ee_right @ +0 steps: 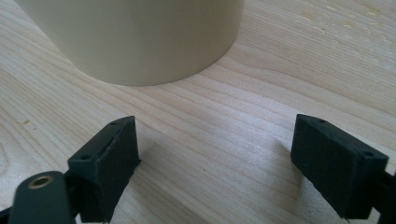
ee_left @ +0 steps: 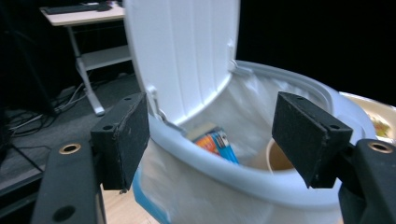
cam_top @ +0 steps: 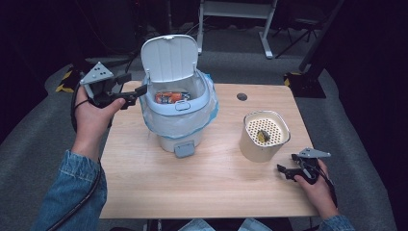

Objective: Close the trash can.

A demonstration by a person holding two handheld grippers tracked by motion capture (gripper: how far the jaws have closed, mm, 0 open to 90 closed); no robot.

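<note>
A white pedal bin stands on the wooden table with its lid raised and a thin bag lining it. An orange packet lies inside. My left gripper is held in the air at the bin's left rim, open and holding nothing. In the left gripper view the gripper faces the lid, the orange and blue packet and a brown cup in the bin. My right gripper rests low, open, beside a cream container. In the right gripper view the gripper faces that container.
The cream container has a perforated insert with a small dark scrap on it. A round cable hole sits near the table's far edge. A desk frame stands on the floor beyond the table.
</note>
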